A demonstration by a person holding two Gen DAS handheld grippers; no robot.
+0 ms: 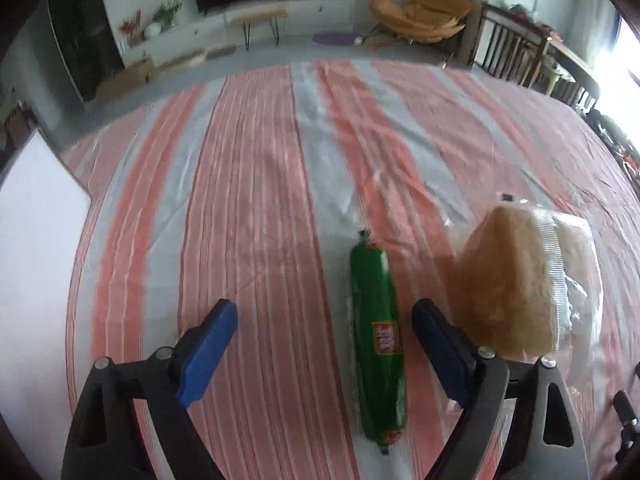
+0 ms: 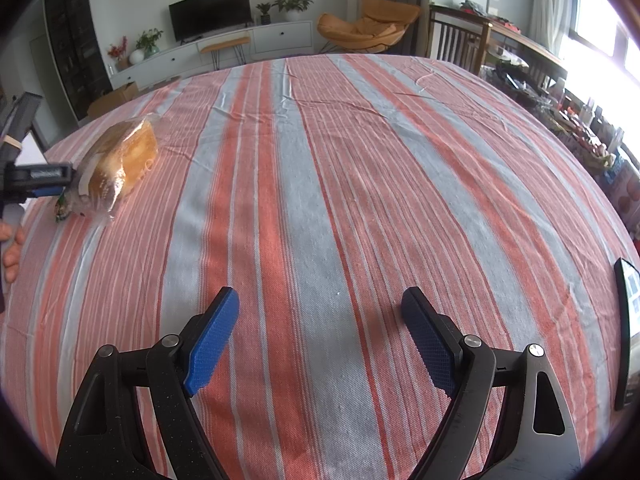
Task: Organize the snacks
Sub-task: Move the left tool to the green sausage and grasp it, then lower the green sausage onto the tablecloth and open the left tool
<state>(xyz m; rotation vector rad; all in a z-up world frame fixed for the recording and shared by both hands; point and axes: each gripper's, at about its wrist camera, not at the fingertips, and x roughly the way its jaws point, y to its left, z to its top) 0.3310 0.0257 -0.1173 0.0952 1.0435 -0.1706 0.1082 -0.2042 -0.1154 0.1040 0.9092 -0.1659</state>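
On the red-and-grey striped tablecloth (image 1: 248,184), a long green plastic-wrapped sausage snack (image 1: 378,344) lies lengthwise between the blue-padded fingers of the left gripper (image 1: 326,320), nearer the right pad, neither pad touching it. Just right sits a clear-bagged loaf of brown bread (image 1: 516,284). Further right, the right gripper (image 2: 320,308) hangs spread wide over bare cloth, holding nothing.

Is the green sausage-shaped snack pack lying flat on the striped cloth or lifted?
Lying flat: the green sausage-shaped snack pack rests lengthwise on the striped cloth, between the left gripper's open blue pads, untouched.
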